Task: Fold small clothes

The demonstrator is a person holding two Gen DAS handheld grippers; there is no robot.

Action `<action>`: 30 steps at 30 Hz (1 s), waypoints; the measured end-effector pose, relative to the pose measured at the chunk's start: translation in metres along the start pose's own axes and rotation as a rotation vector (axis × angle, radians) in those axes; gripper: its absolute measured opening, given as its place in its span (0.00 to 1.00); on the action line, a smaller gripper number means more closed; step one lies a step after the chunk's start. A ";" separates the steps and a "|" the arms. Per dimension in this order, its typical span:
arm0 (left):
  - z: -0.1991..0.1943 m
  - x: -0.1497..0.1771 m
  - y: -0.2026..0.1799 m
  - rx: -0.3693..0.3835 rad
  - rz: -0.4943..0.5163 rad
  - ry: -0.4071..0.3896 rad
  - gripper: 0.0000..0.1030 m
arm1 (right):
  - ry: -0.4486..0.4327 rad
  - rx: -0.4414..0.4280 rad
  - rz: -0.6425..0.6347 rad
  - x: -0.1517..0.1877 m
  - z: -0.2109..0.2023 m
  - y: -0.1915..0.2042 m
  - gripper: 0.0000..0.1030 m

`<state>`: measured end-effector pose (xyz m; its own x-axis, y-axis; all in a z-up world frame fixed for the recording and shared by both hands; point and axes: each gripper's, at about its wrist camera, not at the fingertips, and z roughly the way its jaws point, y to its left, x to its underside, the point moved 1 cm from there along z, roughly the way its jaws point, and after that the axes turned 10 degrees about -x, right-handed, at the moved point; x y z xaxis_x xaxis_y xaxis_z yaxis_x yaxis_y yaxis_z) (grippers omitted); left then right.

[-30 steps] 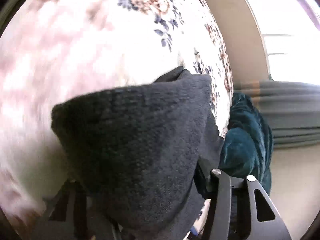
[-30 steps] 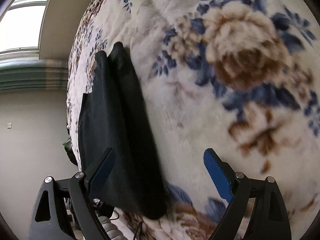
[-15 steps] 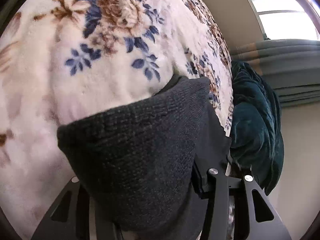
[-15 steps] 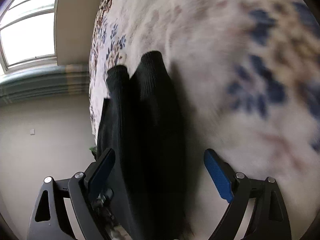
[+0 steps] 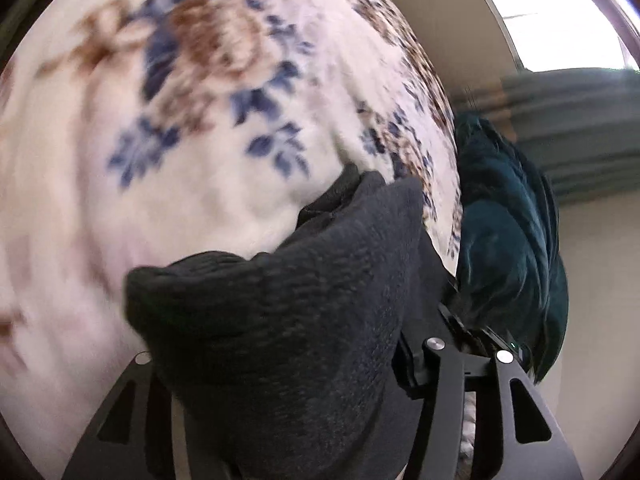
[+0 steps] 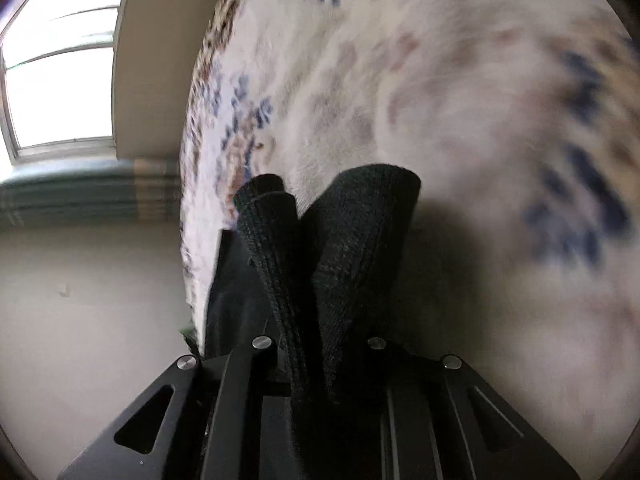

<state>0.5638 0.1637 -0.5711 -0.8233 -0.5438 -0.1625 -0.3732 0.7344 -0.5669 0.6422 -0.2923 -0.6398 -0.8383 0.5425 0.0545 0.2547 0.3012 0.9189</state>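
Note:
A dark knit garment (image 5: 288,320), looking like a pair of black socks, fills the lower half of the left wrist view. My left gripper (image 5: 296,392) is shut on it, its fingertips hidden under the fabric. In the right wrist view the same garment (image 6: 352,256) shows as two dark knit tubes side by side. My right gripper (image 6: 320,364) is shut on their near end. The garment hangs just above a floral blanket (image 5: 180,140).
The cream blanket with blue and brown flowers (image 6: 460,100) covers the bed. A dark teal velvet cloth (image 5: 508,240) lies at the bed's edge. A grey-green curtain (image 5: 580,128) and a window (image 6: 60,80) are beyond. A beige wall (image 6: 100,320) is beside the bed.
My right gripper was open over the garment and has now closed on its end. My left gripper stayed shut on the garment. Both views have shifted and blurred.

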 end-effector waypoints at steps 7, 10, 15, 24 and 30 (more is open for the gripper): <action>0.022 -0.060 -0.047 0.049 0.224 0.187 0.50 | -0.215 -0.017 0.144 0.106 -0.097 0.000 0.14; 0.060 -0.072 -0.067 -0.030 0.376 0.261 0.50 | -0.290 0.007 0.189 0.138 -0.118 -0.022 0.16; 0.066 -0.077 -0.054 -0.006 0.288 0.307 0.59 | -0.160 0.143 0.282 0.124 -0.135 -0.072 0.61; 0.002 -0.024 -0.016 0.076 0.173 0.208 0.81 | 0.056 0.190 -0.096 0.019 -0.141 -0.026 0.80; 0.035 0.013 -0.002 0.110 0.129 0.291 0.81 | 0.438 0.196 -0.185 -0.026 -0.041 -0.043 0.81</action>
<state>0.5688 0.1409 -0.6006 -0.9542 -0.2990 -0.0104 -0.2225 0.7326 -0.6433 0.6336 -0.3514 -0.6649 -0.9905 0.0992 0.0948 0.1330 0.5250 0.8407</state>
